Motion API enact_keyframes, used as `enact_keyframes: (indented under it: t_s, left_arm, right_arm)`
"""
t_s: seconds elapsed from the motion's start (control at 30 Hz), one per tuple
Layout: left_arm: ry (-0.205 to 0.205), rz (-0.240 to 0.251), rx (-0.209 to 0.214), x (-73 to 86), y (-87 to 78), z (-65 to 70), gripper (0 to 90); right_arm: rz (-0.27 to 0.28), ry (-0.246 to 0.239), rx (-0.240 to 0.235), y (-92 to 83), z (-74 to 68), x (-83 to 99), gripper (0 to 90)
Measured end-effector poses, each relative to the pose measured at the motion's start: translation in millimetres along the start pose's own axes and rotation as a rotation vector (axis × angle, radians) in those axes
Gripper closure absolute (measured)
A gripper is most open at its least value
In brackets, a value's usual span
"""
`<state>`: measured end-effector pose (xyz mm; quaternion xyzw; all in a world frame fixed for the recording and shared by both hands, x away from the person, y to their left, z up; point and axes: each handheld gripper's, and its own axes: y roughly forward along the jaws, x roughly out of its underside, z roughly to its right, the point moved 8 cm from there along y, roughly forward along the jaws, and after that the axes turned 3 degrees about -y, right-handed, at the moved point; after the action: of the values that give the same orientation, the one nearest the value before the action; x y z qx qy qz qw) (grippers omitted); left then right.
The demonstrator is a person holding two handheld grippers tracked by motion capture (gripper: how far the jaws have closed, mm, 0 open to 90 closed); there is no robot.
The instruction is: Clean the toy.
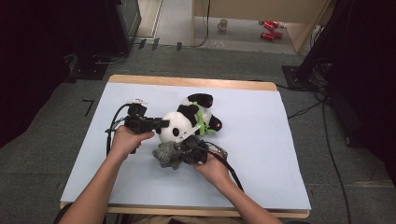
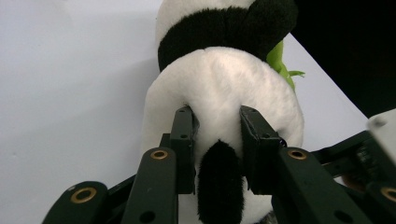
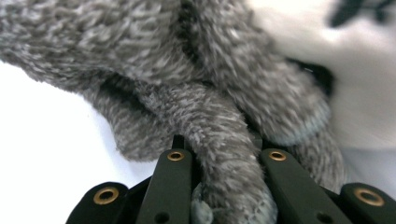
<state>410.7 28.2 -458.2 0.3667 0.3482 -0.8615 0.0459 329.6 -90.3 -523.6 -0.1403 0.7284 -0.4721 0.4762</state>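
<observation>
**Panda toy pinched at the head, grey knit gripped beside it**

High view: a plush panda [image 1: 187, 119] lies near the middle of the pale blue table [image 1: 261, 154], its white head toward 8 o'clock, black limbs and a green ribbon toward 2 o'clock; the left gripper [image 1: 161, 124] comes in from 9 o'clock, held by the left hand [image 1: 125, 141], and meets the head; a crumpled grey knitted piece [image 1: 168, 154] lies just at 6 o'clock of the head, touching it, with the right gripper [image 1: 189, 151] and right hand [image 1: 212, 168] on its 3 o'clock side

Left gripper view: the jaws stand narrow, pressed into the white fur on either side of a black ear [image 2: 219, 179]; a black band crosses the toy toward 12 o'clock, green leaves [image 2: 280, 63] at 2 o'clock

Right gripper view: the jaws are clamped on a thick fold of the grey knit; more of it bunches toward 11 o'clock; white panda fur sits at 2 o'clock
</observation>
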Motion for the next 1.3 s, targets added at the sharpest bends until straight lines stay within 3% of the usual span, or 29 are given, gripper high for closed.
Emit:
enact_keyframes:
  t_s: [0.27,0.4,0.6,0.67,0.77,0.93,1.1,1.3]
  left_arm:
    - [-0.004,0.004,-0.006,-0.5,-1.1,-2.6,70.3]
    - [0.001,0.01,0.002,-0.9,-0.6,-2.5,72.0]
    - [0.005,0.014,-0.001,-1.1,-1.5,-2.4,72.7]
    - [0.003,0.017,-0.003,-1.3,-1.5,-3.7,72.6]
    - [0.02,0.023,-0.022,-1.6,-2.3,-6.6,72.5]
    - [0.058,0.041,-0.055,-2.4,-1.6,-10.7,72.2]
    - [0.037,0.056,-0.056,-5.0,-1.0,-19.5,73.4]
    - [0.053,0.057,-0.072,-9.7,-0.8,-27.9,73.5]
  right_arm:
    - [-0.002,0.03,0.009,-19.9,12.4,3.0,80.7]
    - [-0.023,0.053,-0.032,-30.8,16.0,7.5,80.7]
    - [-0.006,-0.019,-0.029,-47.7,13.9,7.0,80.5]
    - [0.008,-0.014,-0.01,-55.9,17.5,5.7,80.5]
    - [0.06,-0.008,-0.02,-70.5,25.1,3.4,80.5]
    - [0.126,0.046,0.0,-94.4,42.6,4.9,80.2]
    - [0.183,0.11,0.032,-115.8,65.7,12.8,80.2]
    - [0.222,0.168,0.055,-131.2,84.9,20.8,80.1]
